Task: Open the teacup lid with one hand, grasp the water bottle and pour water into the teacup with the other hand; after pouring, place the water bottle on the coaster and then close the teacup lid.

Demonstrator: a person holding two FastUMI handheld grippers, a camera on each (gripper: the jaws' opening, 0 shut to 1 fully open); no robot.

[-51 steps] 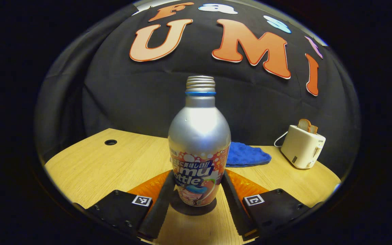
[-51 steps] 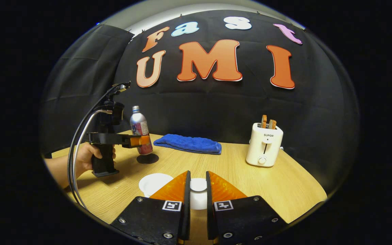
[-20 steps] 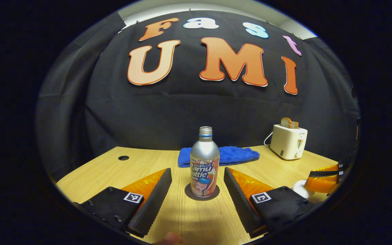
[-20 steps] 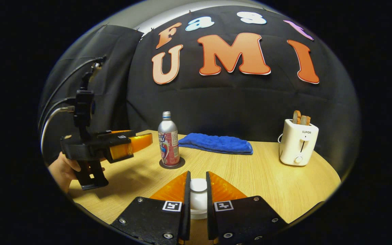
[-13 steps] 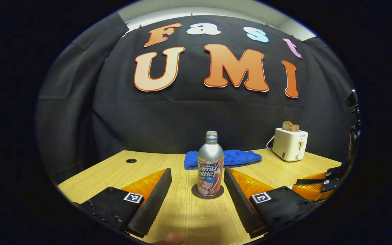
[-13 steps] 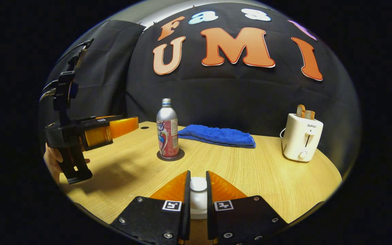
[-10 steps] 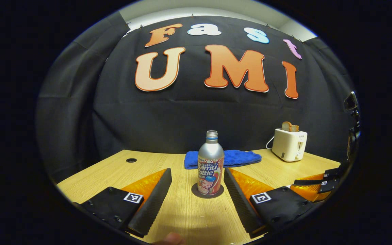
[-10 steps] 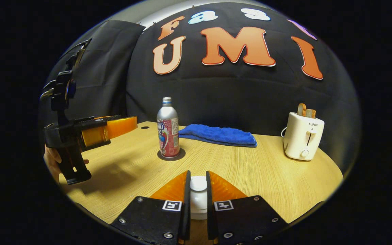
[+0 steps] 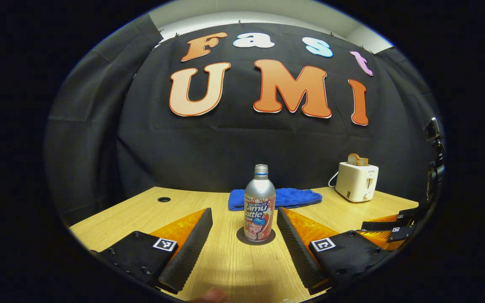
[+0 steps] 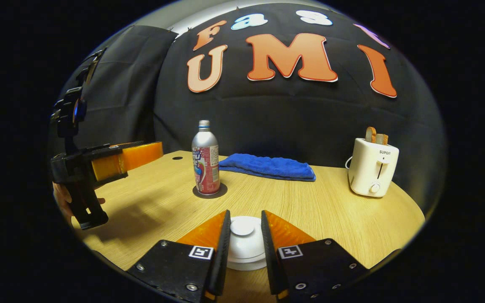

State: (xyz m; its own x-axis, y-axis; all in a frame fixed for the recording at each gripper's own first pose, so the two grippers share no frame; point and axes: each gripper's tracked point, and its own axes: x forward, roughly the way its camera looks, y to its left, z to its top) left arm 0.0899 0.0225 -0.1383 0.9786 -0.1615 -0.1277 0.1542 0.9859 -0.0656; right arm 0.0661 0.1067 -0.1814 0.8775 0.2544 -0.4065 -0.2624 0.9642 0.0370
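The silver water bottle (image 9: pixel 259 206) with a colourful label stands upright on a dark round coaster (image 9: pixel 242 236). My left gripper (image 9: pixel 243 212) is open, its fingers wide apart and well short of the bottle. In the right gripper view the bottle (image 10: pixel 205 162) stands at mid table, and the left gripper (image 10: pixel 141 153) hovers to its left, held by a hand (image 10: pixel 63 198). My right gripper (image 10: pixel 244 214) is open, with a small gap either side of the knob (image 10: pixel 242 227) of the white teacup lid (image 10: pixel 246 248). The lid lies flat and hides the cup.
A blue towel (image 10: pixel 267 167) lies behind the bottle and a white toaster (image 10: pixel 373 172) with bread in it stands at the back right. The wooden table (image 10: pixel 310 202) has a cable hole (image 9: pixel 163 199) at the far left. The right gripper (image 9: pixel 394 229) shows at the right edge.
My right gripper's fingers have spread off the lid knob, which they were pressing before. My left gripper let go of the bottle earlier and has drawn back from it.
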